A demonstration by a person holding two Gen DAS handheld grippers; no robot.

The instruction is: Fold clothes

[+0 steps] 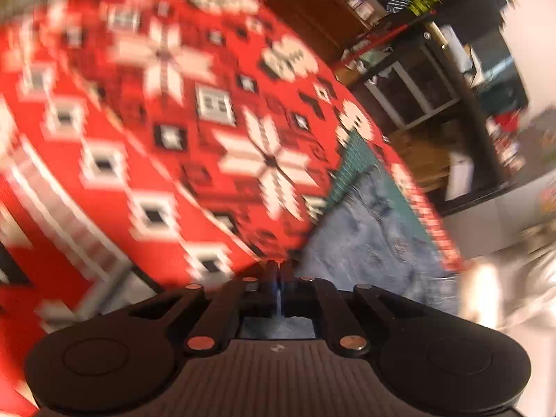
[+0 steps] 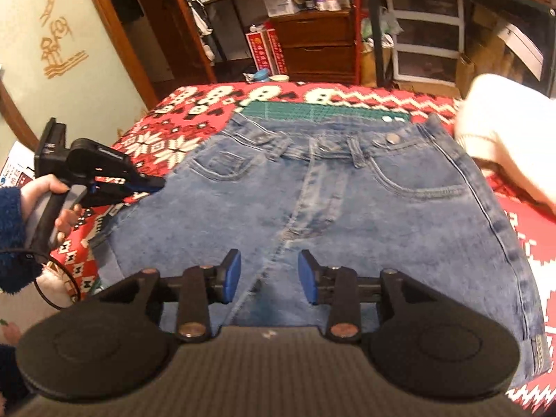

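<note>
Folded blue jeans [image 2: 333,215] lie front up on the red patterned cloth, waistband at the far side. My right gripper [image 2: 269,276] is open, its blue pads just above the near part of the jeans. My left gripper [image 2: 156,184] reaches in from the left at the jeans' left edge. In the blurred left wrist view my left gripper [image 1: 278,267] is shut, its jaws together on a thin edge of the jeans [image 1: 375,236].
A red, white and black patterned cloth [image 2: 166,139] covers the table. A green cutting mat [image 2: 312,109] lies under the waistband. A white garment [image 2: 514,135] lies at the right. Drawers and shelves [image 2: 312,45] stand behind the table.
</note>
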